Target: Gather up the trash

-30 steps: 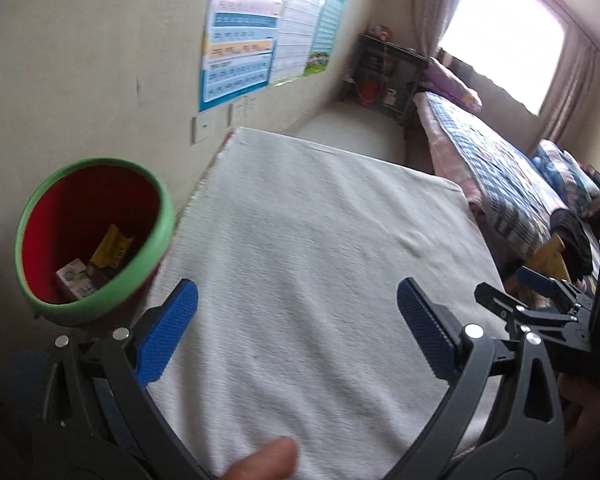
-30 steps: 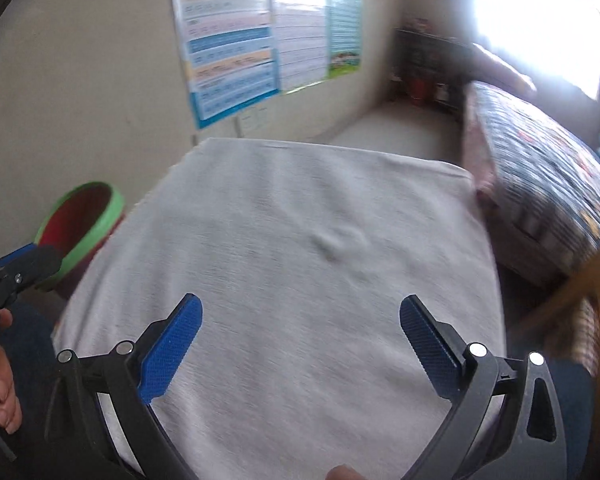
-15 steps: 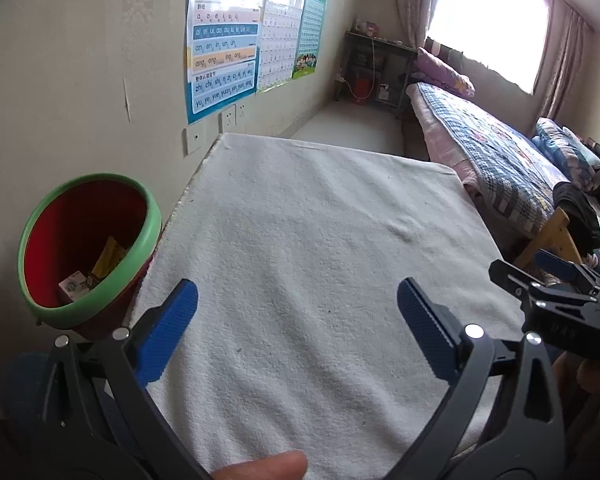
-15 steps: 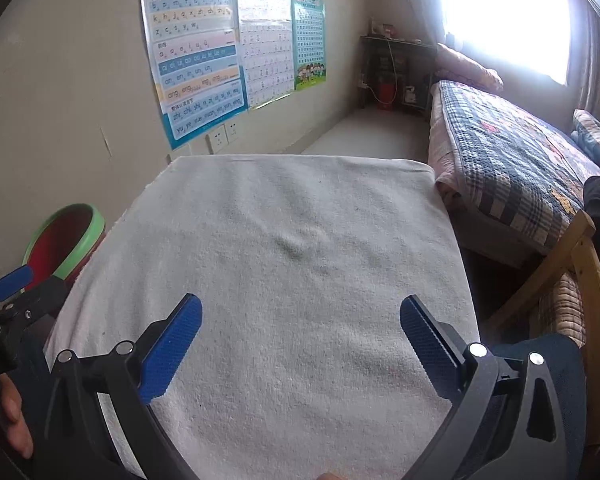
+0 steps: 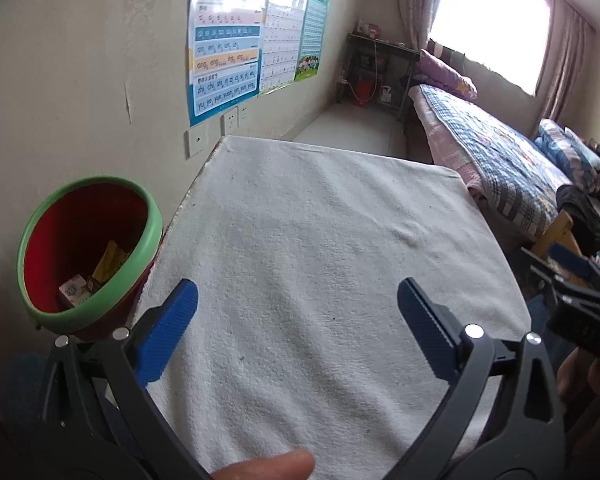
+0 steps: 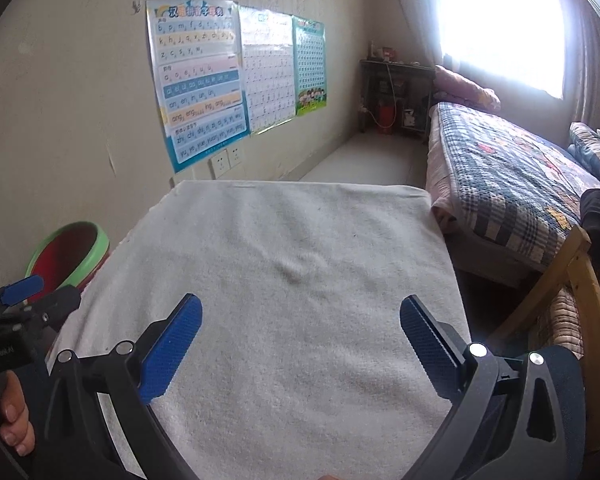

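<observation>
A red bin with a green rim (image 5: 88, 248) stands left of the table against the wall; it also shows in the right wrist view (image 6: 70, 254). Inside lie a yellow wrapper (image 5: 110, 260) and a small white carton (image 5: 74, 292). The table is covered by a white towel (image 5: 320, 280), with no trash visible on it. My left gripper (image 5: 298, 316) is open and empty above the towel's near part. My right gripper (image 6: 300, 332) is open and empty above the towel too. Each gripper appears at the edge of the other's view.
Posters (image 6: 220, 76) and sockets hang on the left wall. A bed with a plaid quilt (image 6: 512, 184) runs along the right. A wooden chair (image 6: 580, 280) stands at the table's right side. A dark shelf (image 6: 396, 96) is at the far end under the window.
Both grippers have pulled back and tilted up, so more of the room shows. The bin sits farther from the left gripper. Both stay open and empty.
</observation>
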`<state>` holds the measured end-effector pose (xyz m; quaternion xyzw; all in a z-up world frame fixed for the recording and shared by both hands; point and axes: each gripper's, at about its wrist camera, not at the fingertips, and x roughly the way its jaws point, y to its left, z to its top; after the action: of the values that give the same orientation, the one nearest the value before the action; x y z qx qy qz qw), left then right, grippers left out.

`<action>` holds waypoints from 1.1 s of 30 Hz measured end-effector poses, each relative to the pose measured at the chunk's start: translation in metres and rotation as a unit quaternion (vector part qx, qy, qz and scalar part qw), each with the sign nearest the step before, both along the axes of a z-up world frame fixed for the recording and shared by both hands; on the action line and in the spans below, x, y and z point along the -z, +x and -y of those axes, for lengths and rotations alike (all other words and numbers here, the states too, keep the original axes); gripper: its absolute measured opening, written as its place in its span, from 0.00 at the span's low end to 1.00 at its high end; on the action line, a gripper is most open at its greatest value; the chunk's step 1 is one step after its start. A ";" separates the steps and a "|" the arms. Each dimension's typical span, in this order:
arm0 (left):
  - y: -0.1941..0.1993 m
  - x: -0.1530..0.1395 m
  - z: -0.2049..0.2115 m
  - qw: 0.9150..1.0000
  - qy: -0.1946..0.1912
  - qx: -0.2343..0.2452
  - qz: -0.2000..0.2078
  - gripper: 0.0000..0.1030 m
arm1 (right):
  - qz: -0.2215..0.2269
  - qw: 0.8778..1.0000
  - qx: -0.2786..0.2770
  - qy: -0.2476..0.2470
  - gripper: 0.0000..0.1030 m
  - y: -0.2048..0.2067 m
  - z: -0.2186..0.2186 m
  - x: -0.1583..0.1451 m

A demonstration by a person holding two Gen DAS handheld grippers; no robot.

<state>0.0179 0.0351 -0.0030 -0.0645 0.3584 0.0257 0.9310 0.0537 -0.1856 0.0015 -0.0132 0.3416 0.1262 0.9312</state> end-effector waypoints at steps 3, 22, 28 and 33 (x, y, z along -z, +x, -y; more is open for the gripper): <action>0.001 0.001 0.005 1.000 0.013 0.009 0.000 0.95 | -0.009 1.000 0.008 0.002 0.93 0.004 0.003 0.004; 0.005 0.004 0.013 0.999 0.038 0.010 -0.002 0.95 | -0.013 1.000 0.021 -0.002 0.93 0.006 0.006 0.010; 0.005 0.005 0.014 0.999 0.035 0.014 -0.001 0.95 | -0.022 1.000 0.018 -0.007 0.93 0.008 0.004 0.014; 0.005 0.005 0.013 0.999 0.032 0.015 -0.002 0.95 | -0.022 1.000 0.016 -0.013 0.93 0.008 0.001 0.017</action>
<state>0.0225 0.0225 -0.0080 -0.0294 0.3601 0.0232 0.9322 0.0614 -0.1870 -0.0153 -0.0174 0.3642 0.1075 0.9249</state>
